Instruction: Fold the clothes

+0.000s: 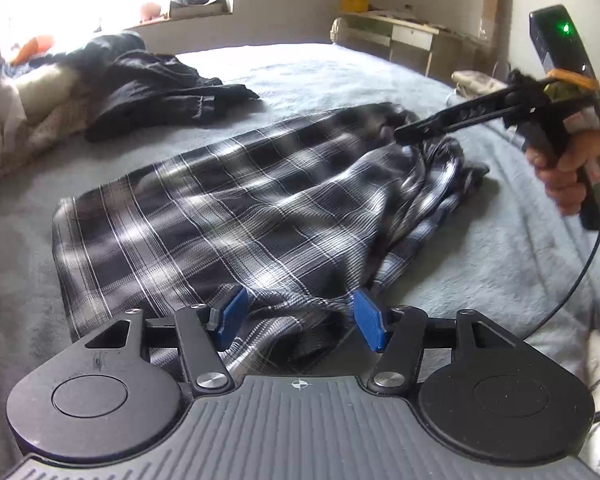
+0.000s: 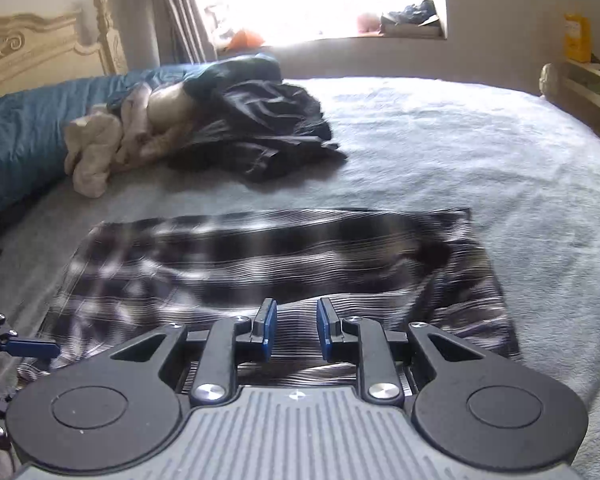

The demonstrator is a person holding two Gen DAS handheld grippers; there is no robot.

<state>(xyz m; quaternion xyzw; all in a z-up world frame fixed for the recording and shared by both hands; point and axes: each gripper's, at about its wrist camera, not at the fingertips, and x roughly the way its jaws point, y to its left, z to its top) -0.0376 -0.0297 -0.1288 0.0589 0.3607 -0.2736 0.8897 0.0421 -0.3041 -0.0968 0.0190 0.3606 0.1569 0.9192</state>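
Note:
A black-and-white plaid garment (image 1: 240,208) lies spread on the grey bed cover (image 1: 339,68), rumpled at its right end. My left gripper (image 1: 300,318) hangs low over the near edge, jaws wide open, with cloth under the blue pads (image 1: 369,322) but not pinched. A hand (image 1: 567,176) holds my right gripper (image 1: 403,134) over the rumpled far end. In the right wrist view the garment (image 2: 260,256) is blurred. The right gripper (image 2: 296,330) stands narrowly open there, nothing between its pads. A blue fingertip of the left gripper (image 2: 32,347) shows at the left edge.
A heap of dark clothes (image 2: 268,128) and pale clothes (image 2: 96,152) lies at the back left, beside a blue duvet (image 2: 16,132) and a carved headboard (image 2: 40,52). A desk (image 1: 399,36) stands beyond the bed. A black cable (image 1: 579,280) hangs from the right gripper.

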